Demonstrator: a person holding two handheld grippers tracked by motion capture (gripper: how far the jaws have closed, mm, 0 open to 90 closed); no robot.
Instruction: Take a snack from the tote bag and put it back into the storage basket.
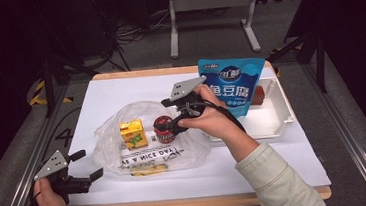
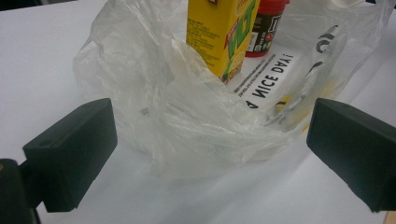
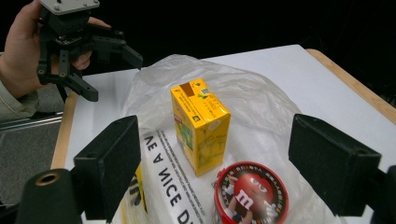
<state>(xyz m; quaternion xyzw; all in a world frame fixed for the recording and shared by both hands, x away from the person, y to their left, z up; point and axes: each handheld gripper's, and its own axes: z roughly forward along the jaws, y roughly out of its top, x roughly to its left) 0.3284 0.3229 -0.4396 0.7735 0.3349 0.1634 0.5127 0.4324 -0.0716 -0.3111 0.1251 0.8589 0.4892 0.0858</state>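
M&M's candy tub [image 3: 251, 194] | upright inside clear plastic bag [image 2: 196, 126] on counter [image 1: 120, 93], beside yellow juice carton [image 3: 201, 123] | rigid, smooth, light, likely slippery; best pinched across round sides | right gripper [image 1: 168, 118] open just over it | left gripper [image 1: 87, 165] open near bag edge

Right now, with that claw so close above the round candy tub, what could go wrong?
The right claw hangs open just over the red candy tub, and the yellow juice box stands upright right beside it; a jaw might bump the box and tip it over.

Both sit on the thin plastic bag. A closing jaw could pinch that loose film and drag everything along.

The left claw, open, isn't holding the bag, so the bag may slide.
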